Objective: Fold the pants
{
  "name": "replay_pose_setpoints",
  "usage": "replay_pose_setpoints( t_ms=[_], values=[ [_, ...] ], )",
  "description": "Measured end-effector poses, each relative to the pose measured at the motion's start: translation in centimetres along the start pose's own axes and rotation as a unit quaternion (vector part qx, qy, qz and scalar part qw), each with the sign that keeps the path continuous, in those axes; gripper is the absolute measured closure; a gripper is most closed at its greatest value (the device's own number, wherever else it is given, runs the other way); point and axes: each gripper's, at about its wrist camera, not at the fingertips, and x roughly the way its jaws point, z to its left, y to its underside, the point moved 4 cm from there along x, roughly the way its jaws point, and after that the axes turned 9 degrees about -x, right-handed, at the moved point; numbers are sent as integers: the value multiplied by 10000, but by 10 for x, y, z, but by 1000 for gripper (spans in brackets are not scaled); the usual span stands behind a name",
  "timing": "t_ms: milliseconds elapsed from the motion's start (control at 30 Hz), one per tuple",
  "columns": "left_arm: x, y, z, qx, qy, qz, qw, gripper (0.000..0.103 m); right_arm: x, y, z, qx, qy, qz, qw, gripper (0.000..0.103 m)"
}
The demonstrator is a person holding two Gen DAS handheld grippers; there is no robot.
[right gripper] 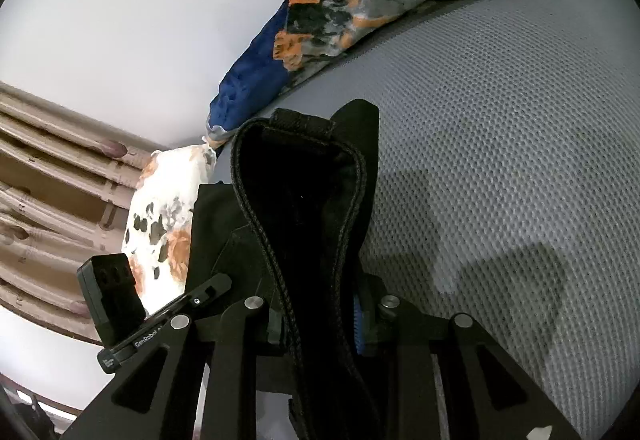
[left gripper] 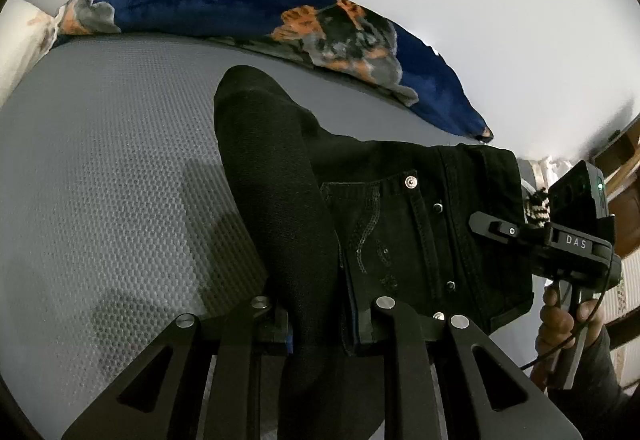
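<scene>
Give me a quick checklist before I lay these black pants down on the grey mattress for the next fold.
1. Left hand-held gripper has cloth: ok, shut on the black pants, fabric bunched between its fingers.
2. Right hand-held gripper has cloth: ok, shut on the waistband edge.
3. Pants clear of the mattress: cannot tell; one leg looks lifted, the rest is hidden.
4. Landing area free: ok, the grey surface ahead of both grippers shows only shadows.
5. Blue blanket out of the way: ok, it lies along the wall edge, apart from the pants.
6. Legs lined up evenly: cannot tell, the hems are not visible.
</scene>
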Motion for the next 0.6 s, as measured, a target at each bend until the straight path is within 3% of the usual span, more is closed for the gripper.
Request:
replay_pose_setpoints(
  t_ms=[600],
  values=[
    [29,-29,17,-23,-129,83,9999,84,28,-24,-12,107,197,102,9997,81]
  ],
)
